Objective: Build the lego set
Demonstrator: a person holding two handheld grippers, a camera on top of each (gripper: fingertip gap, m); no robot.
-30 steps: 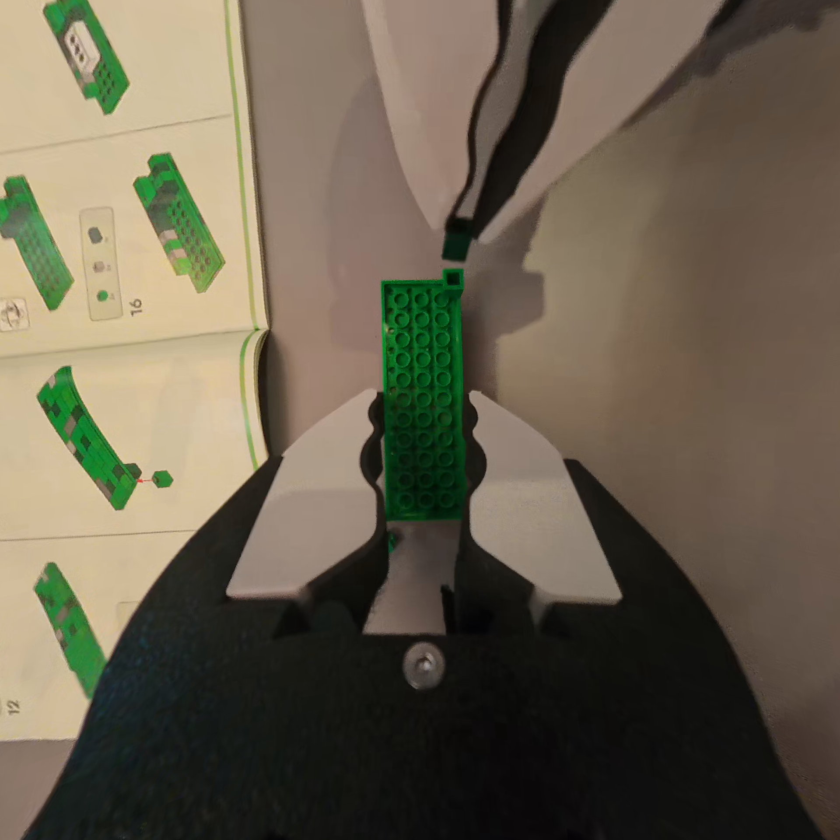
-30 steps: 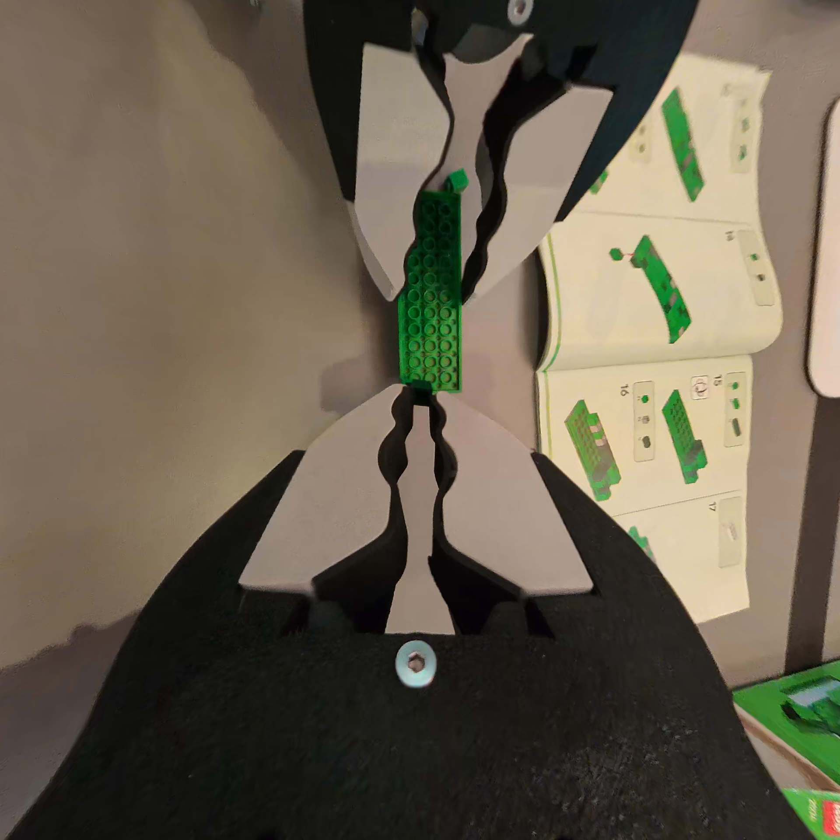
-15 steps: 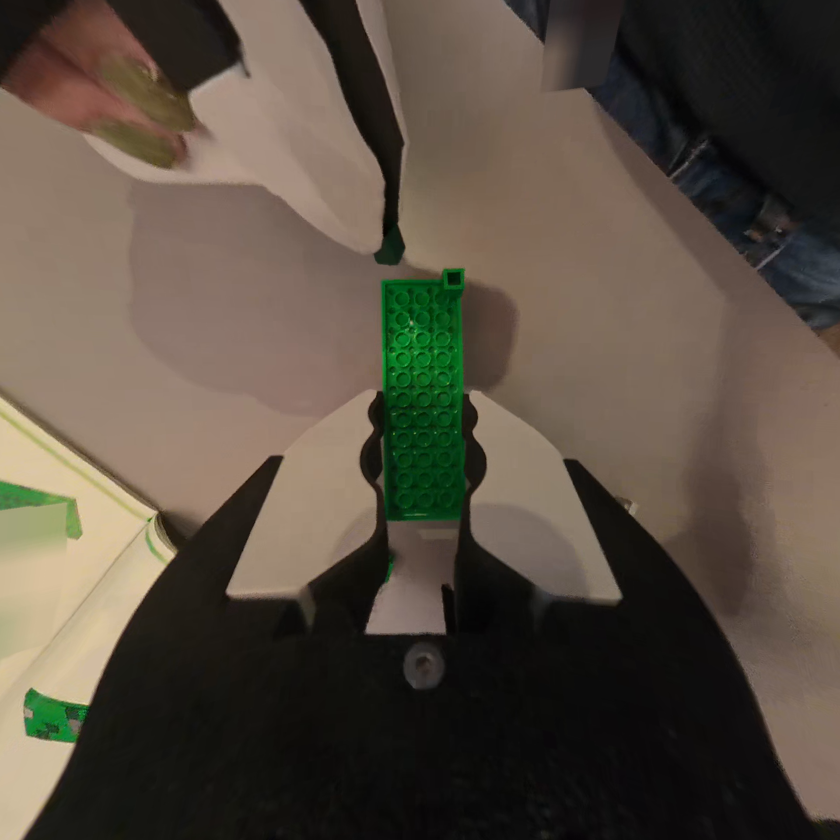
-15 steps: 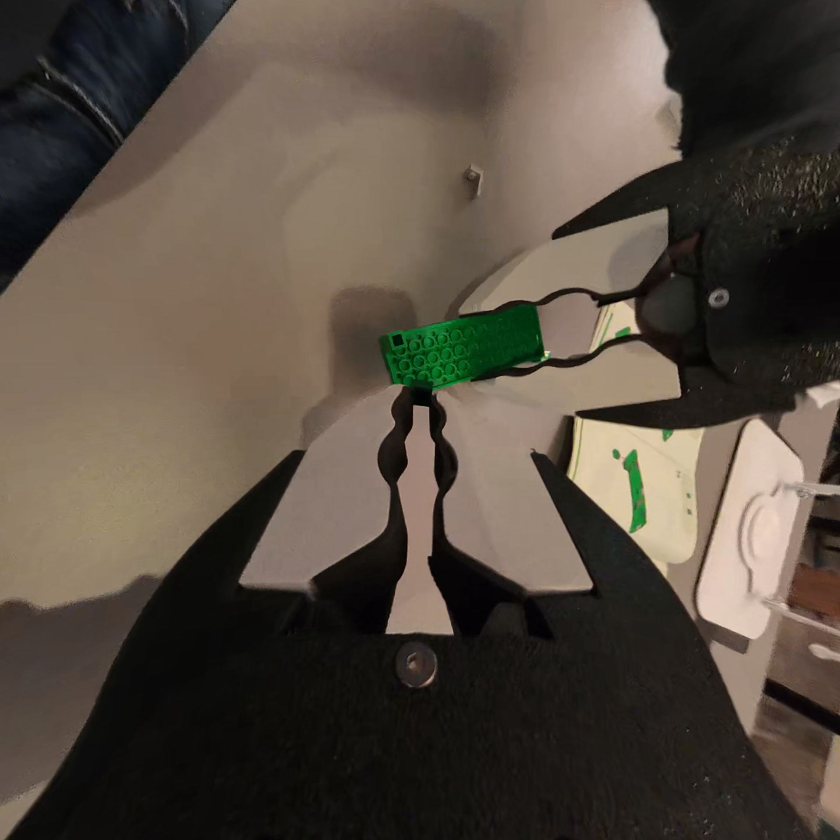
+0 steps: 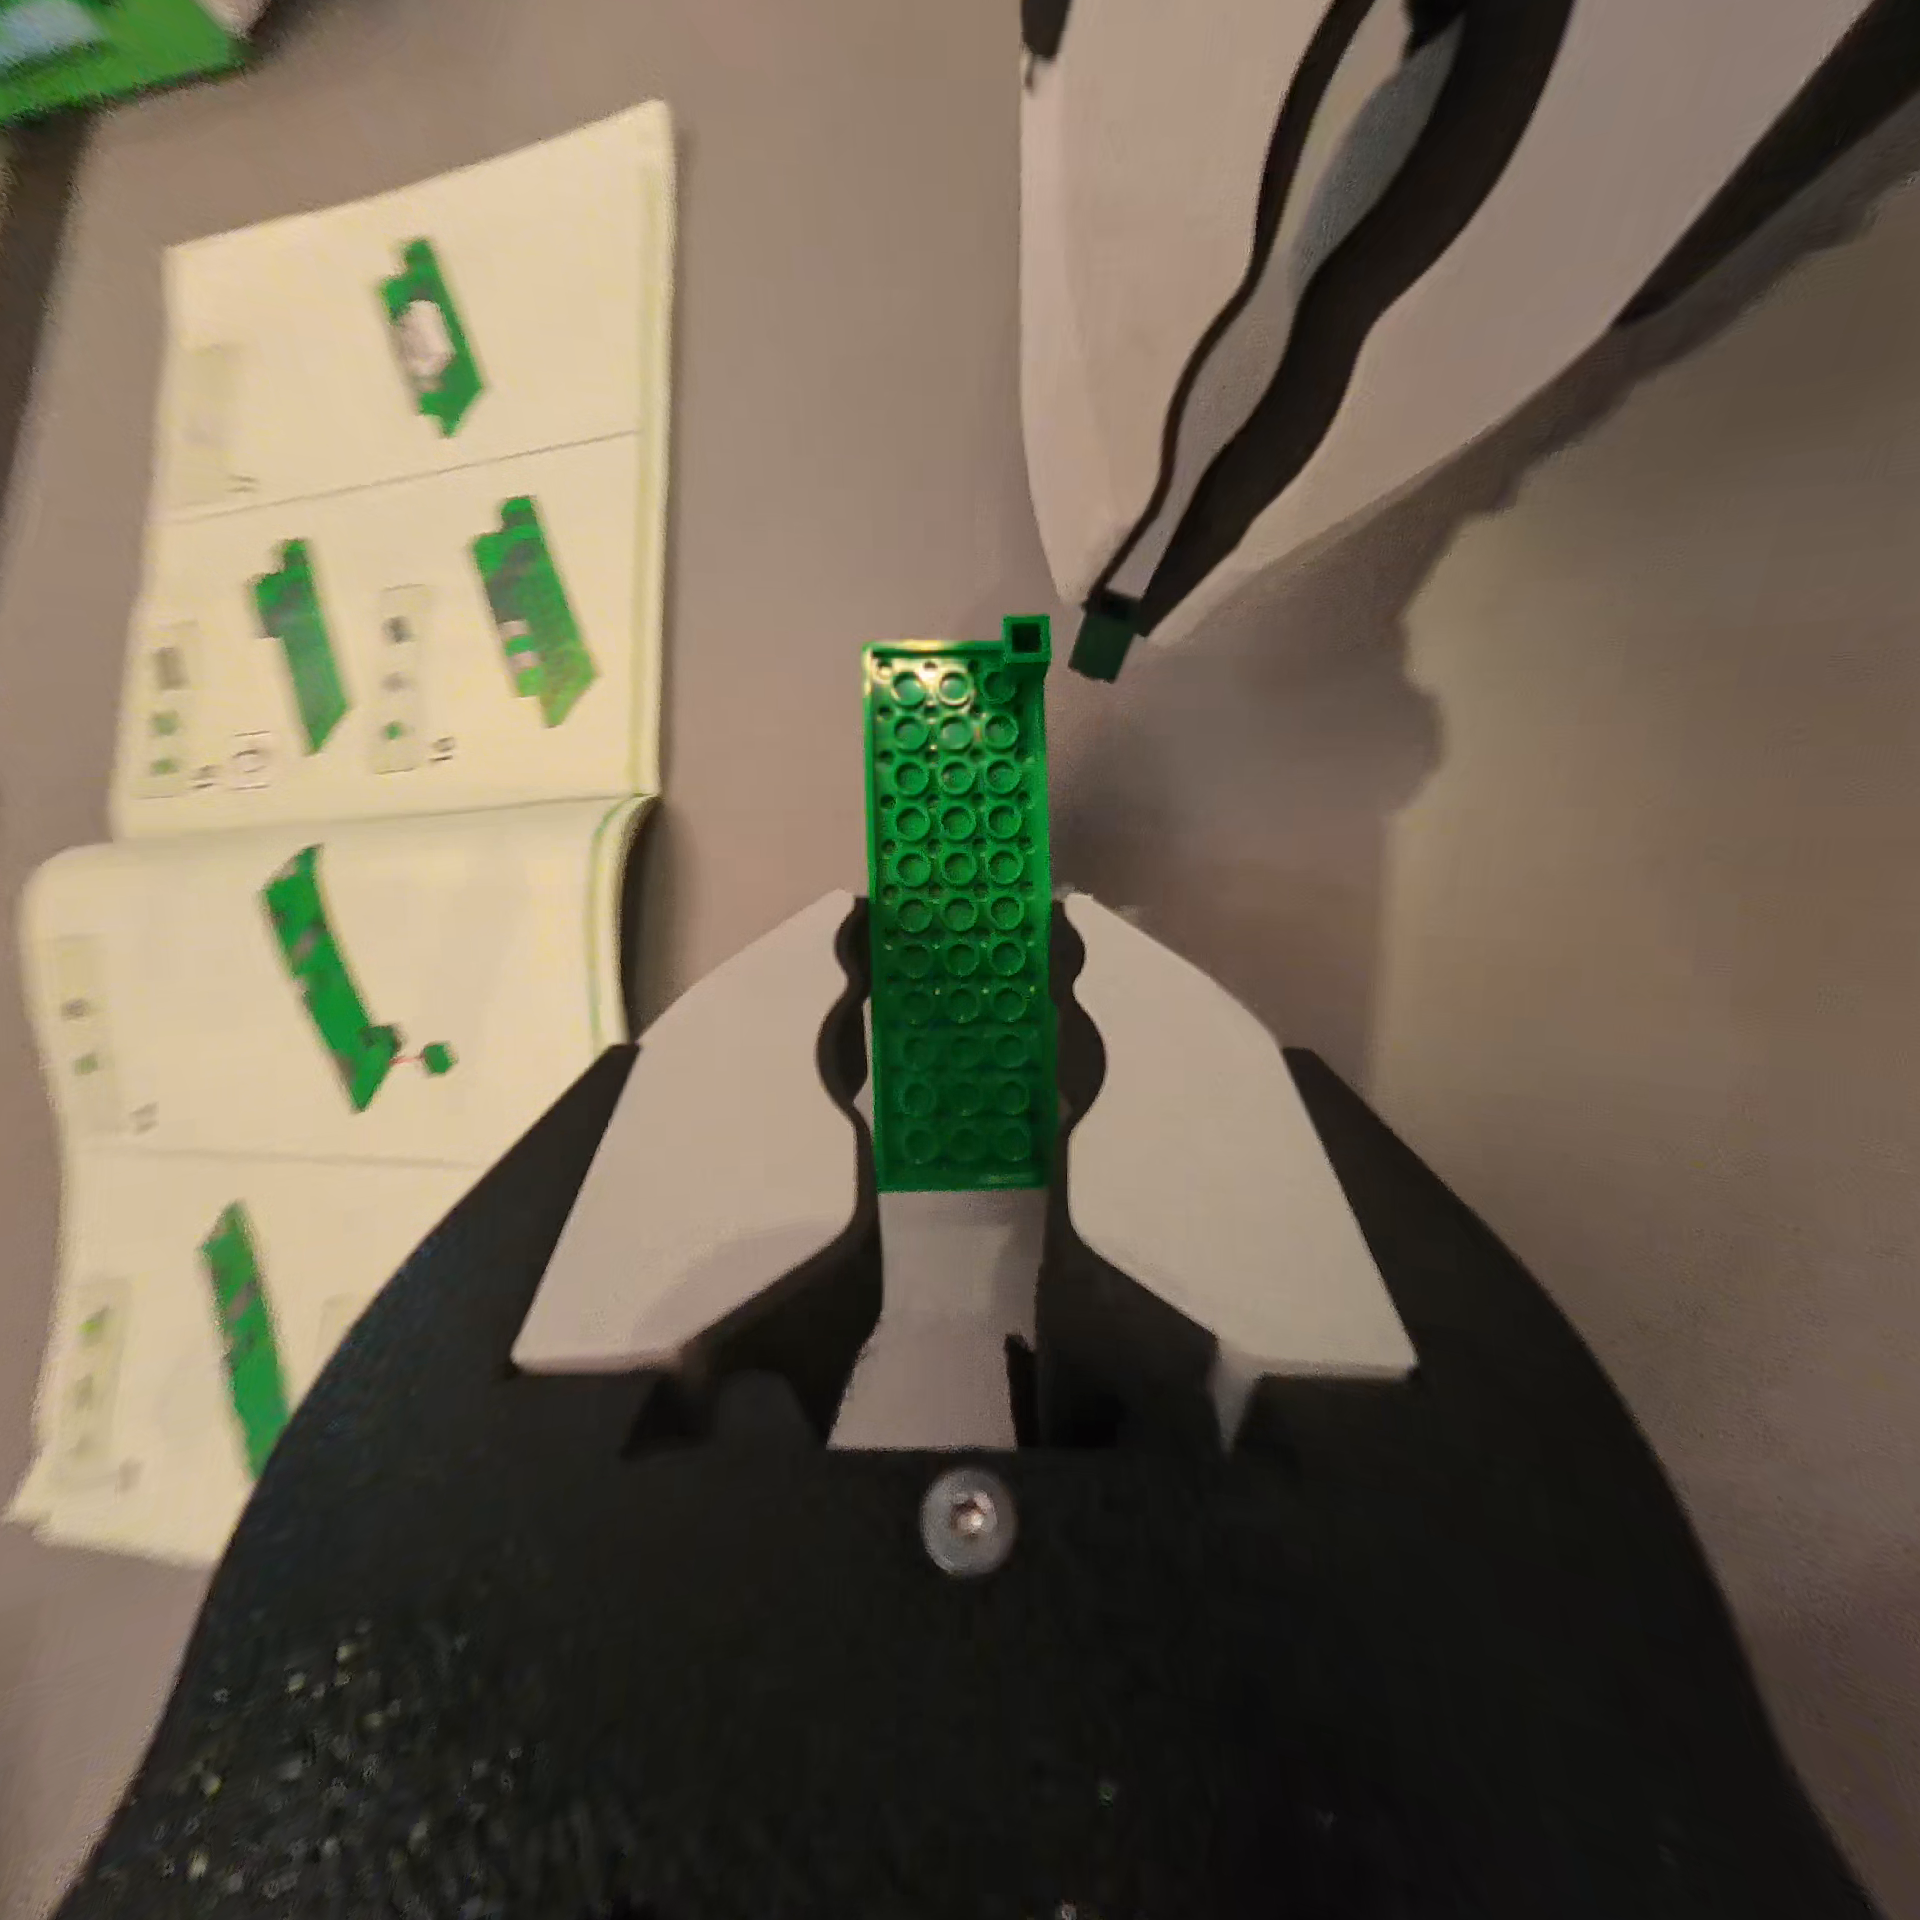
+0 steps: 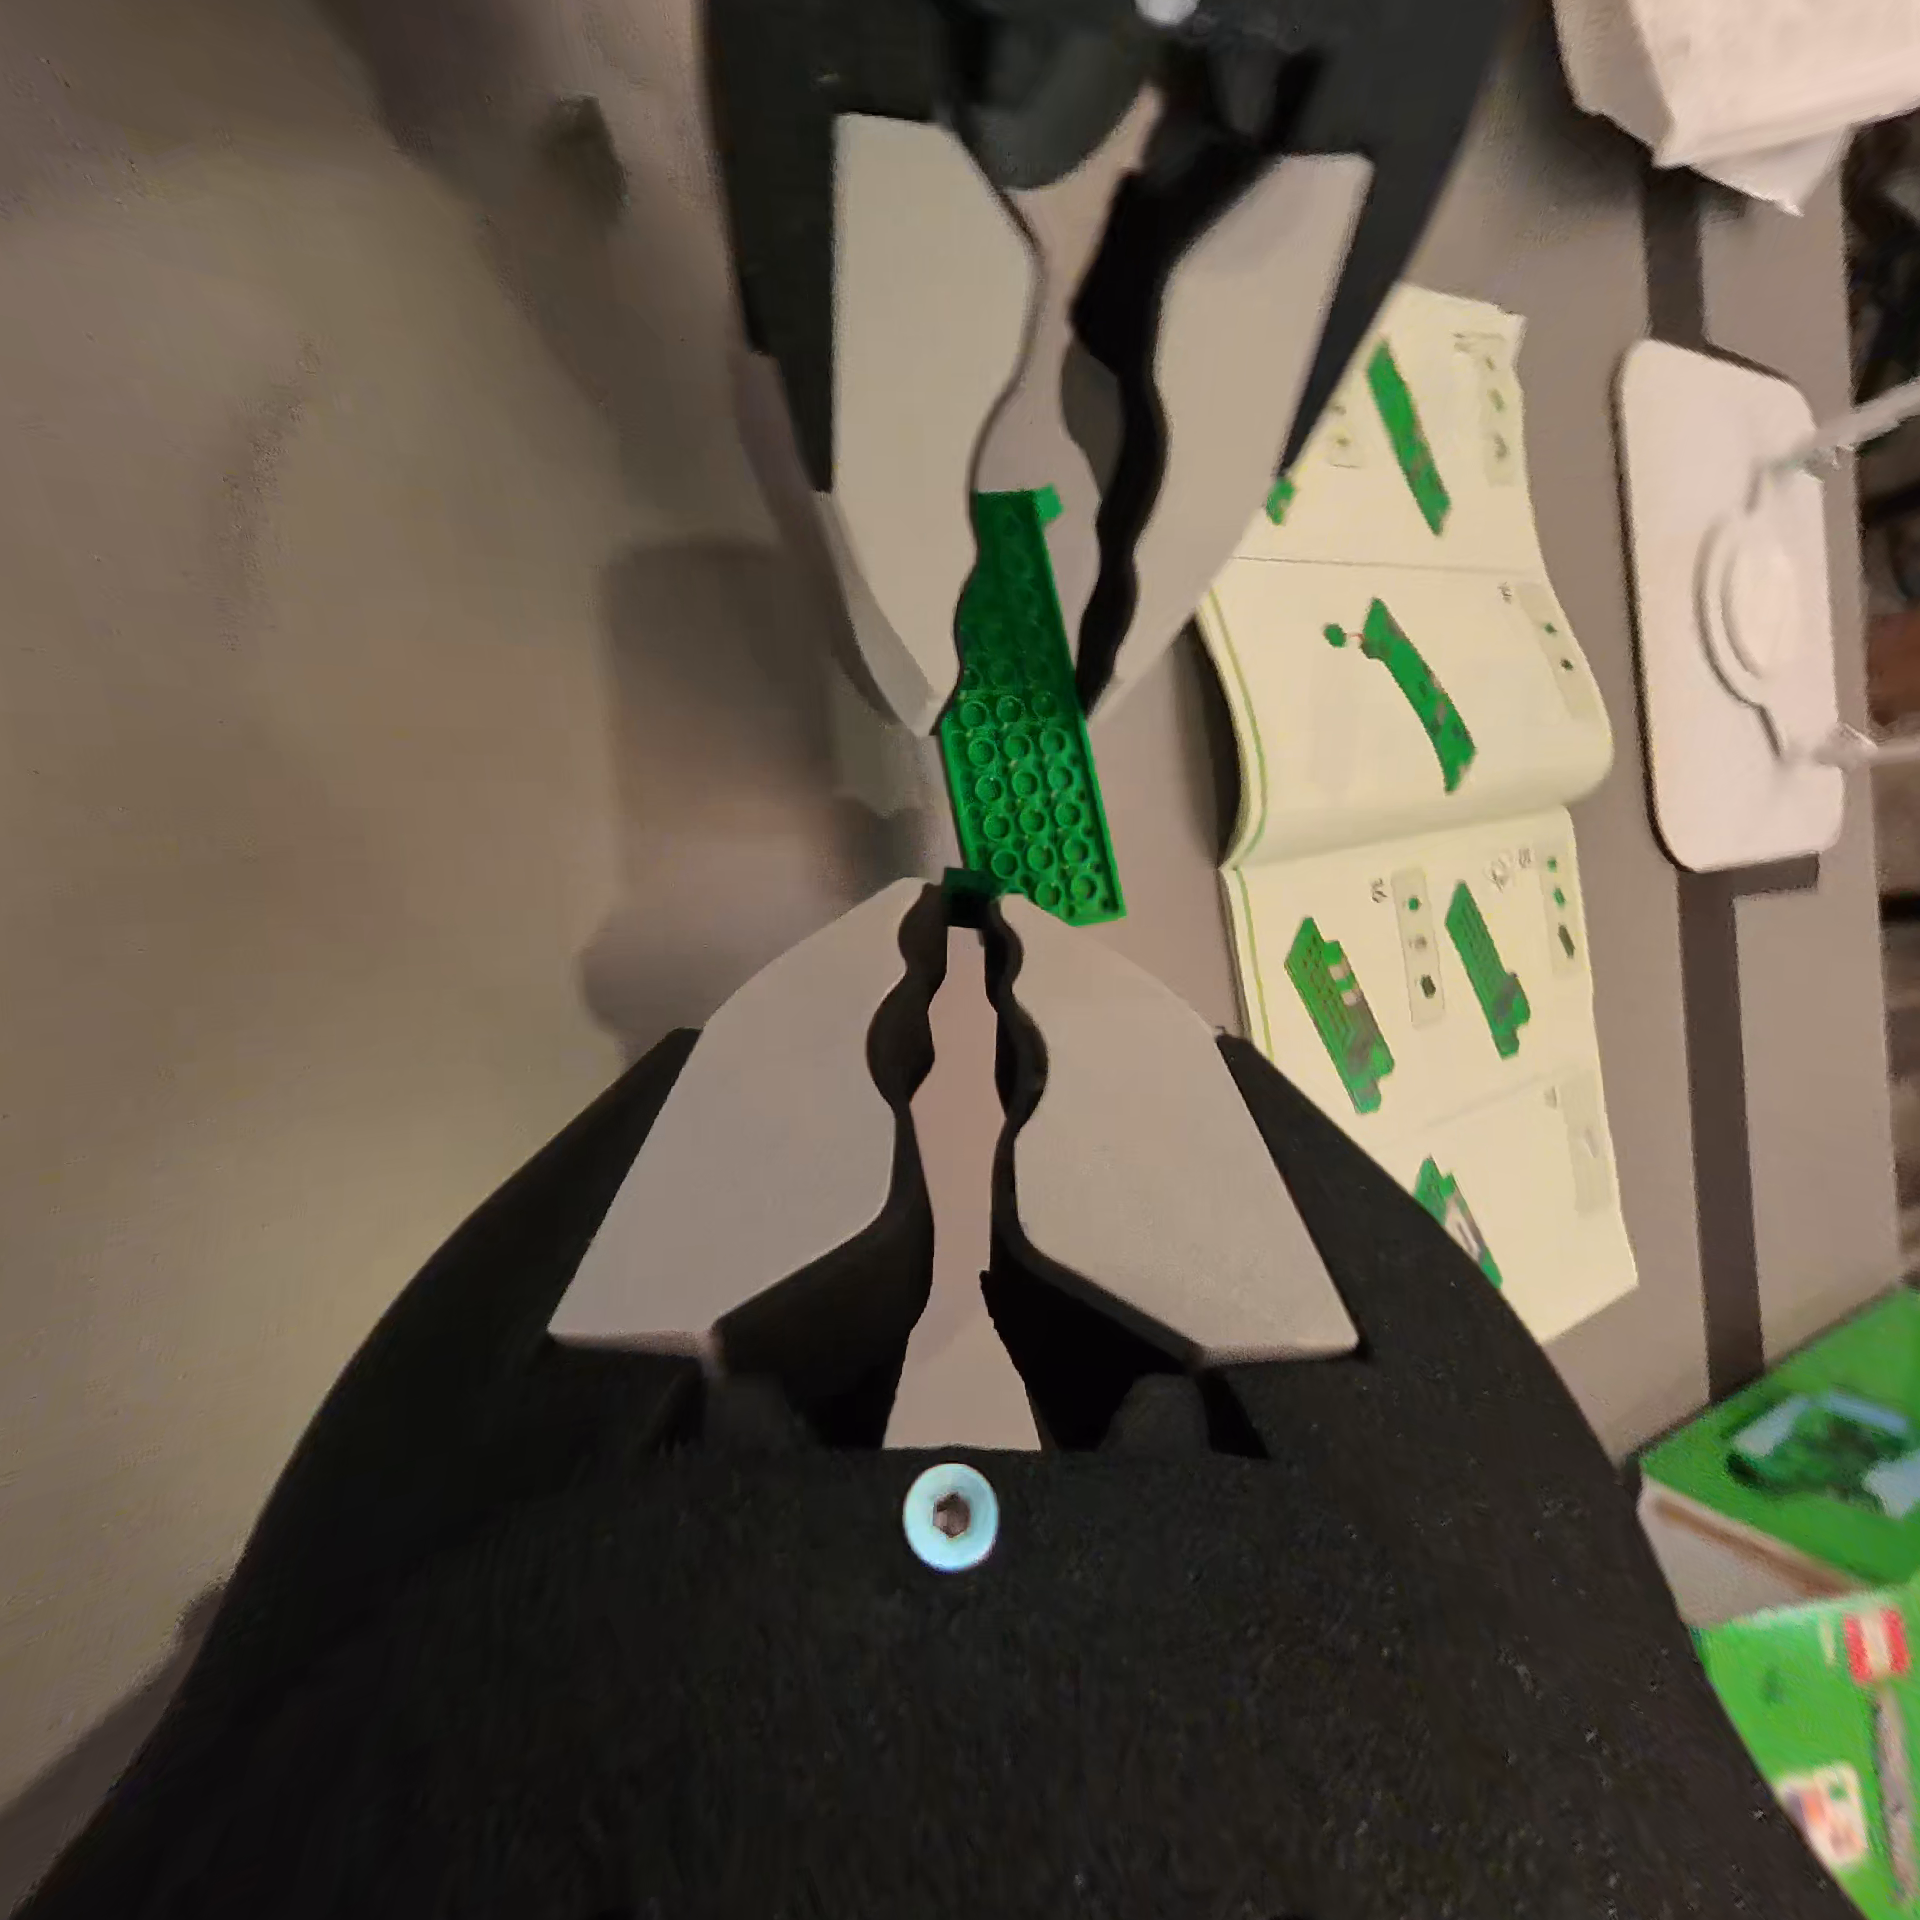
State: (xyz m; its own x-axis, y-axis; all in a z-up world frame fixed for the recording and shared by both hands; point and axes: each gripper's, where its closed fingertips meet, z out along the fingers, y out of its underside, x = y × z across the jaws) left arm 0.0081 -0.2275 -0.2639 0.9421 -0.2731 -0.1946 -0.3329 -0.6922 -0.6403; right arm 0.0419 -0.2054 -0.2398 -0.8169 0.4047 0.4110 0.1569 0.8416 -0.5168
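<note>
Green plastic filled the left gripper: a long studded plate stood clamped by its long edges between the two grey fingers, reaching forward past their tips with its hollow underside facing the camera. A tiny green brick sat on the plate's far corner, on the right as that claw saw it.

The right gripper was pinched together on a small dark green cube, which poked out from its fingertips. In the left wrist view the cube hung just beside the plate's far right corner, close to the tiny brick but apart from it. From the right wrist view the plate lay straight ahead of the cube, slanting a little to the right.

An open instruction booklet lay on the grey table to the left of the left claw; green boxes sat to the lower right of the right one.
</note>
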